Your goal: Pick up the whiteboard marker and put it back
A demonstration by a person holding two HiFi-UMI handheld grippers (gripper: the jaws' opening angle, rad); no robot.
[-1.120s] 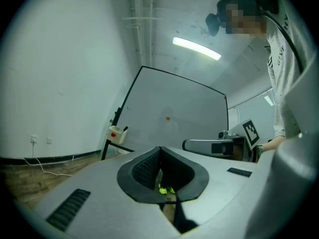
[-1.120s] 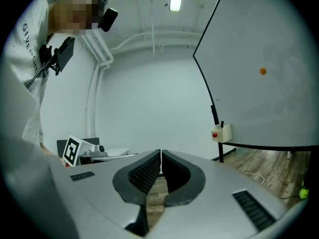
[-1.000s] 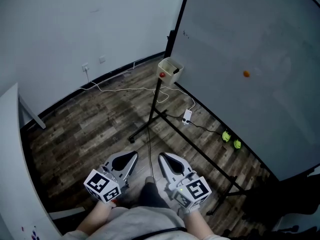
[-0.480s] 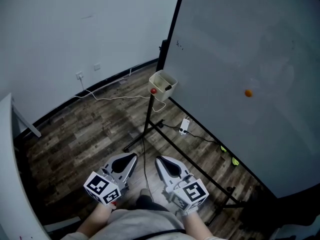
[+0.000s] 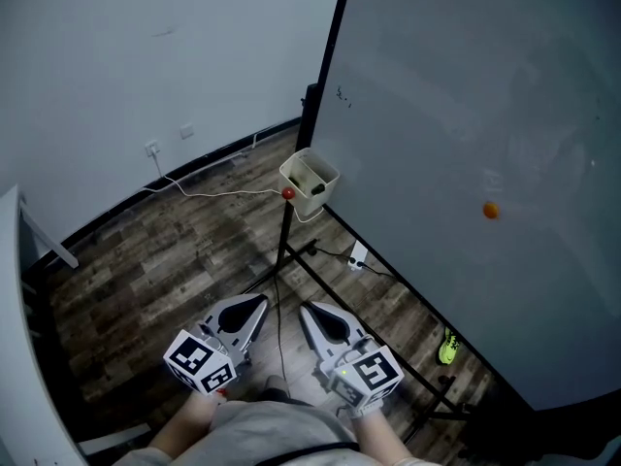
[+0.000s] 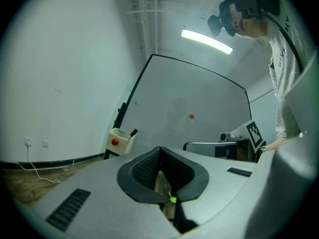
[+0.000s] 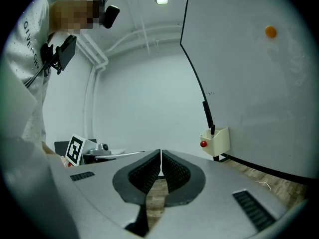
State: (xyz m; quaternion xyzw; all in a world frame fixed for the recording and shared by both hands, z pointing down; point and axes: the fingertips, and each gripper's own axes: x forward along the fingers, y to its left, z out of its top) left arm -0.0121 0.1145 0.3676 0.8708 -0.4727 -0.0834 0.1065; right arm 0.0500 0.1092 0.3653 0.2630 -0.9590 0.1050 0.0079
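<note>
Standing in cream holder [image 5: 320, 202] at whiteboard [image 5: 466, 115] edge: dark whiteboard marker [image 5: 317, 188], well ahead of both tongs. Red magnet [image 5: 288, 193] on holder side. Left tongs [image 5: 254, 306] and right tongs [image 5: 312, 313] side by side, low over wood floor [image 5: 146, 260], each pair pressed together, nothing between. Orange magnet [image 5: 491, 211] on board, beyond right tongs.

1. I hold my left gripper [image 5: 258, 304] low in front of the body, with its jaws closed together and nothing between them.
2. My right gripper [image 5: 308, 311] is just beside it, also closed and empty.
3. Both grippers point forward.
</note>
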